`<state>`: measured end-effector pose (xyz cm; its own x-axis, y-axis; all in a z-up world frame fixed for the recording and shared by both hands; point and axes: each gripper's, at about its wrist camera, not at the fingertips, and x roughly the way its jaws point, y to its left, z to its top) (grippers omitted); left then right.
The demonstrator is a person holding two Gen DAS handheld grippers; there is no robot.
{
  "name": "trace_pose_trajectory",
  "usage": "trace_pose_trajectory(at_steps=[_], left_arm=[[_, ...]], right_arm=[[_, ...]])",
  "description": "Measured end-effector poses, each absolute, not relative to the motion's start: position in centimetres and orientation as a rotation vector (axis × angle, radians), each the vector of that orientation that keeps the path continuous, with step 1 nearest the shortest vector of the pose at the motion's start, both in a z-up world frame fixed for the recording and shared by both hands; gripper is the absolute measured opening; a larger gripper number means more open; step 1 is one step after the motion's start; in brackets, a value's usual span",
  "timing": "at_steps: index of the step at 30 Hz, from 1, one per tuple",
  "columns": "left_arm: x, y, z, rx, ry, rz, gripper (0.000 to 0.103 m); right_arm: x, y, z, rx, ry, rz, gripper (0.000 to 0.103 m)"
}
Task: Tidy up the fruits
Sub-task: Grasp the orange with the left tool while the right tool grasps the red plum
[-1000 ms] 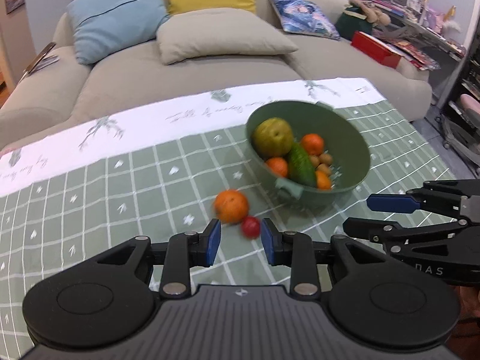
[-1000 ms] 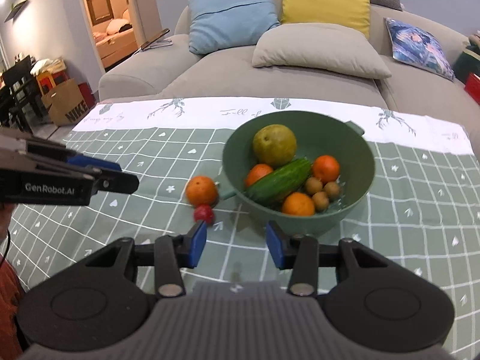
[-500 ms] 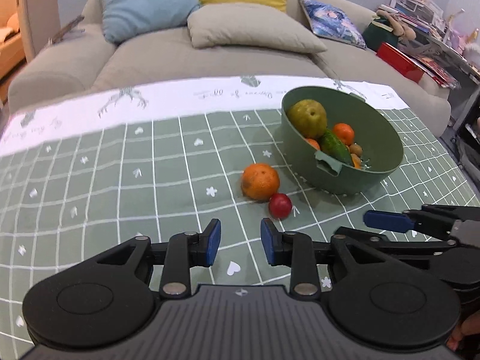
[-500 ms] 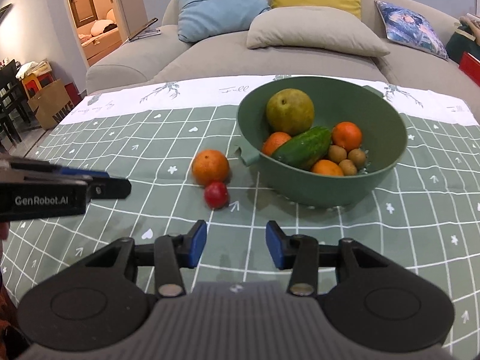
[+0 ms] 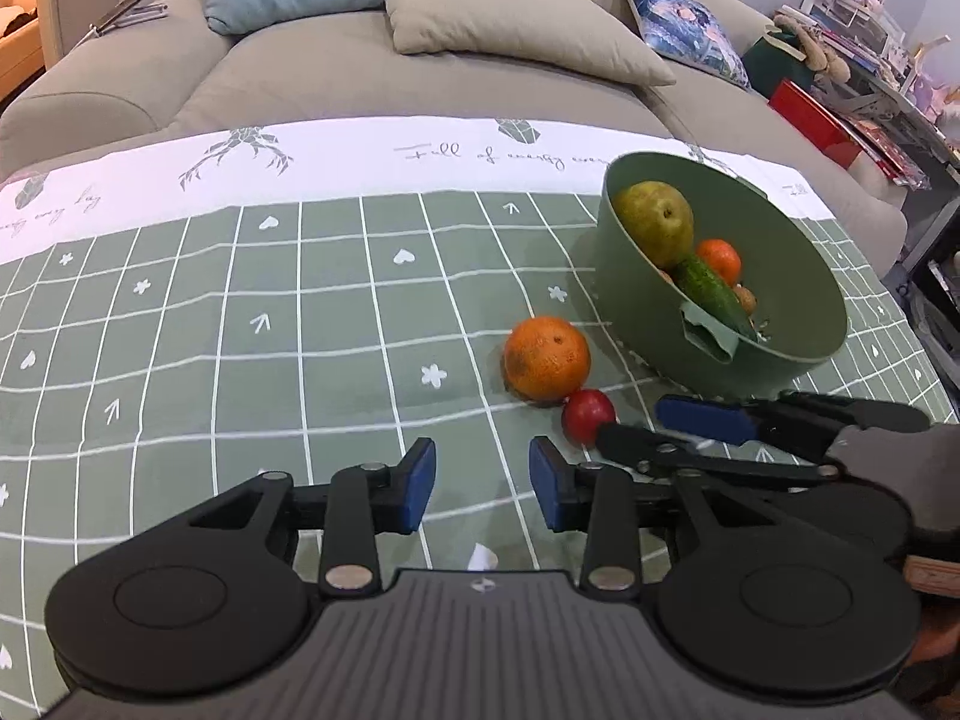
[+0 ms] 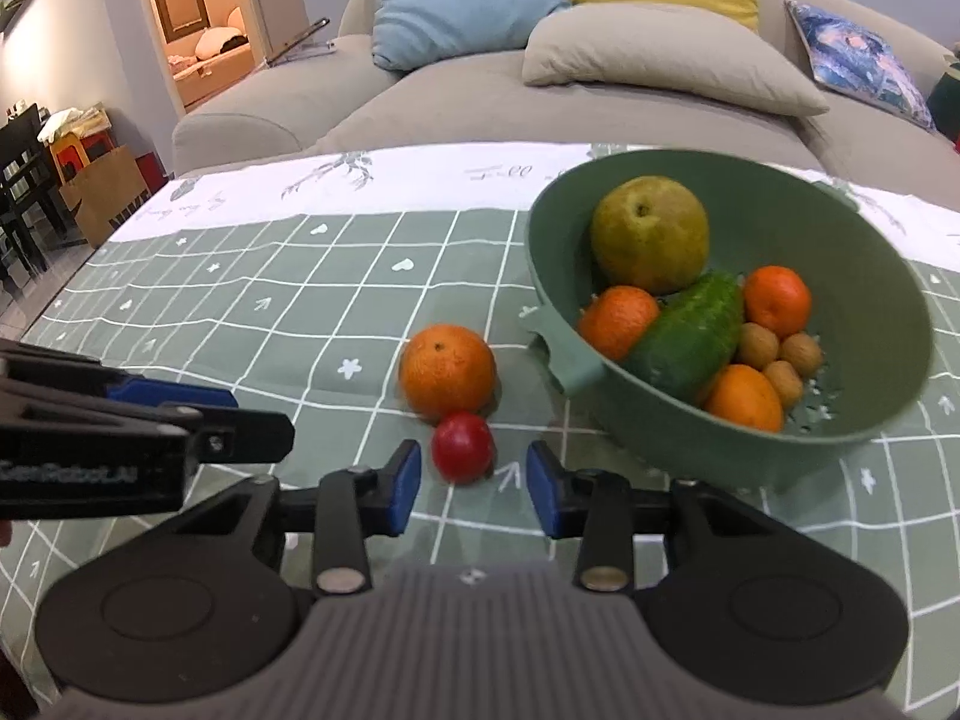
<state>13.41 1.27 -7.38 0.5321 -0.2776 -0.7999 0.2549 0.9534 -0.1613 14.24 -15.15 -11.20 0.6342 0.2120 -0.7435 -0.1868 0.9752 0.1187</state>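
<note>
Two fruits are left outside the green bowl [image 6: 726, 456]: an orange [image 6: 447, 373] just beside the bowl's handle side, and a small red fruit [image 6: 463, 447] touching the orange on the side away from the sofa. Since a second ago the right gripper [image 6: 473, 489] has come much closer to the bowl and now sits right behind the small red fruit. That looks like the start of a grab, so this fruit may be next to go into the bowl. Its two blue pads are wide apart, wider than the red fruit, and they hold nothing and touch nothing yet. The left gripper [image 5: 482, 492] has slid away from the bowl and waits over the bare checked cloth [image 5: 240, 324], also open a fair way and empty. Inside the bowl sit a pear [image 6: 651, 240], a cucumber [image 6: 690, 339], more oranges and some little brown fruits.
</note>
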Motion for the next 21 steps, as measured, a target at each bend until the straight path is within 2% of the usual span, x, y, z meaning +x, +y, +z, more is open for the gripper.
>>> trace_pose_trajectory(at_steps=[9,12,16,18,21], left_arm=[[14.9,1.5,-8.0,-0.028,0.965,-0.337,0.043],[15.0,1.2,-8.2,-0.025,0.966,-0.357,0.043],[15.4,0.6,-8.5,-0.023,0.967,-0.385,0.043],[15.7,0.0,-8.7,-0.016,0.972,-0.398,0.046],[16.4,-1.2,-9.0,0.008,0.969,-0.417,0.059]], right_arm=[[16.1,-14.8,-12.5,0.042,0.889,0.230,0.030],[16.4,-14.7,-12.9,0.054,0.897,0.235,0.022],[16.3,-14.8,-12.8,0.054,0.904,0.241,0.022],[16.0,-15.1,-12.6,0.050,0.906,0.224,0.022],[15.4,-15.9,-12.2,0.046,0.905,0.193,0.022]])
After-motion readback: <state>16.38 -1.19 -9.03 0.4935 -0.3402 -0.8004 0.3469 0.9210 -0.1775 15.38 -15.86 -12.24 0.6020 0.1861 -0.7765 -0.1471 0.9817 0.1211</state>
